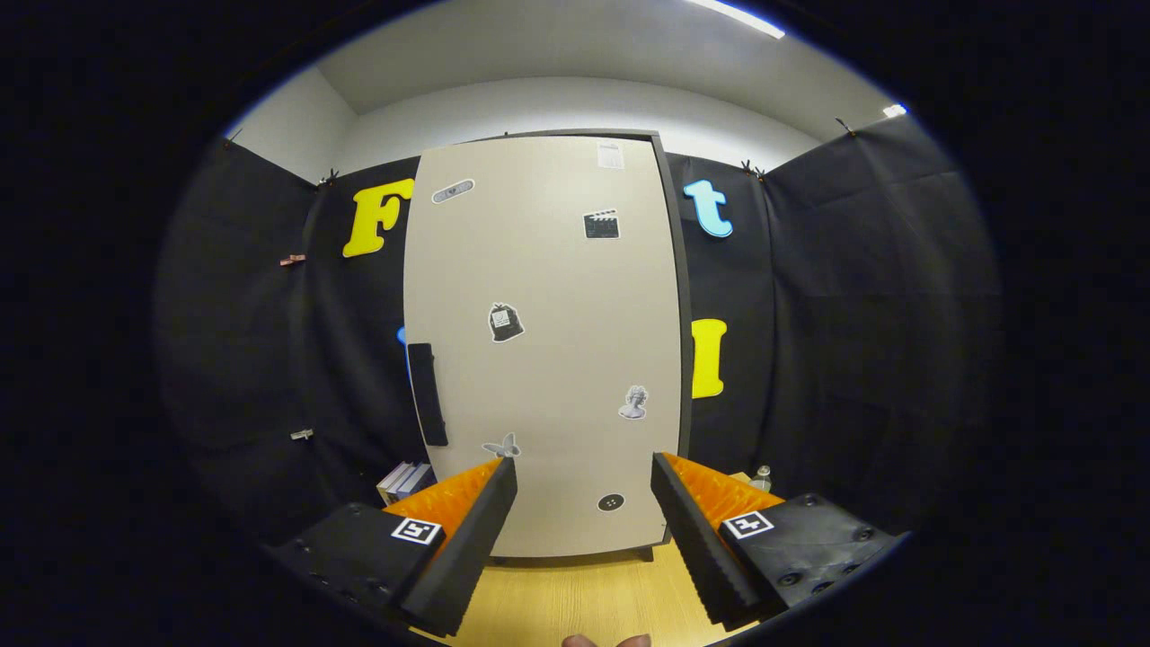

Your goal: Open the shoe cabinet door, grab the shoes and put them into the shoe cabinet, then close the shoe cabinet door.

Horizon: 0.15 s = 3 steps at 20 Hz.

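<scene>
Gripper (584, 503): fingers spread wide, holding nothing, raised over the light wooden floor (584, 598).
Cabinet: tall beige shoe cabinet door (548, 359) at 12 o'clock beyond the fingers, shut, dotted with small stickers.
Handle: black vertical bar handle (428, 394) at 10 o'clock, on the door's left edge.
Books: small stack (404, 481) at 9 o'clock, left of the cabinet's foot.

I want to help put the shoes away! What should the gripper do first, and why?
Probably move toward the black handle on the door's left edge: the door looks closed, and the gripper is open, holding nothing, some way back from it.
</scene>
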{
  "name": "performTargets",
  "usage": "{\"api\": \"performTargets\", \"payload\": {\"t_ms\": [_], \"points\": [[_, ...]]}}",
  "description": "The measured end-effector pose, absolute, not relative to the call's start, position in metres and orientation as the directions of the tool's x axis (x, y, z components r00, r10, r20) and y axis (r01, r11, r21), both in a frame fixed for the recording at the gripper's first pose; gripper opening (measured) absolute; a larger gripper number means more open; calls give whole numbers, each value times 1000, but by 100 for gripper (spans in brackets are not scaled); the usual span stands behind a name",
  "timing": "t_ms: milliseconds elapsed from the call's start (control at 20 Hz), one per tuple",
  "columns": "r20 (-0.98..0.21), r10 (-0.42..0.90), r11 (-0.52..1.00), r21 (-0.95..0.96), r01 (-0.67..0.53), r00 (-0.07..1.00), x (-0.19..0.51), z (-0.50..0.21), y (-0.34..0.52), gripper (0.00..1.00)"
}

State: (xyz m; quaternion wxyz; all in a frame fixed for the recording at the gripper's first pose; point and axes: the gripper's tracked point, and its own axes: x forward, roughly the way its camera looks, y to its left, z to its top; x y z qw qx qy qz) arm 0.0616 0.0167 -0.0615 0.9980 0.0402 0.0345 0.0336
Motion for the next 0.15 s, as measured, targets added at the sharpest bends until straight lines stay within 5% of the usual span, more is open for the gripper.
{"api": "performTargets", "payload": {"t_ms": [150], "points": [[-63, 67, 995, 83, -61, 996, 64, -59, 15, 97]]}}
